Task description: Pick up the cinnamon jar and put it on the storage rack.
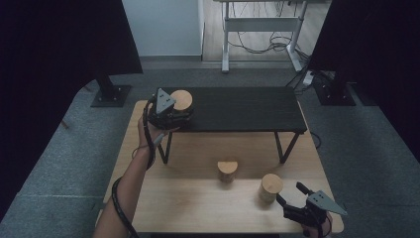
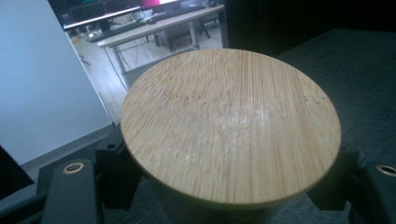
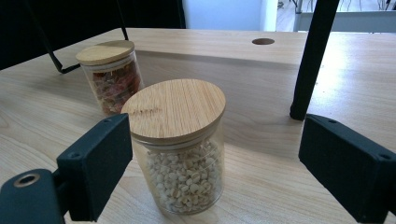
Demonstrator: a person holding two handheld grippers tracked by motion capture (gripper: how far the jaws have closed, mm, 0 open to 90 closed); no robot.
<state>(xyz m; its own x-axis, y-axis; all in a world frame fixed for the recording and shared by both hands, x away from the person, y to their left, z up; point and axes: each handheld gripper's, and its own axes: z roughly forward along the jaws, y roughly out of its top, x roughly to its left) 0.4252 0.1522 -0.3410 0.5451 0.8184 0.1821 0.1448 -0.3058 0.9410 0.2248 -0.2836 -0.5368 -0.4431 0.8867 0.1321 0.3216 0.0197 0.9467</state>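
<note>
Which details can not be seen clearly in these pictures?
- Contents of the jar in the left gripper: its lid fills the left gripper view.
- Whether that jar touches the black shelf: hidden by the gripper in the high view.
- Right gripper: hand cut off by the high view's bottom edge.

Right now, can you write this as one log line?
left hand-held gripper: shut on jar, at shelf | right hand-held gripper: open, near bean jar

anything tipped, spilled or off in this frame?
Nothing stands out. The jar with pale beans and the jar with reddish contents stand upright on the wooden table, lids seated, nothing spilled. The left gripper holds a third jar upright at the black shelf.
</note>
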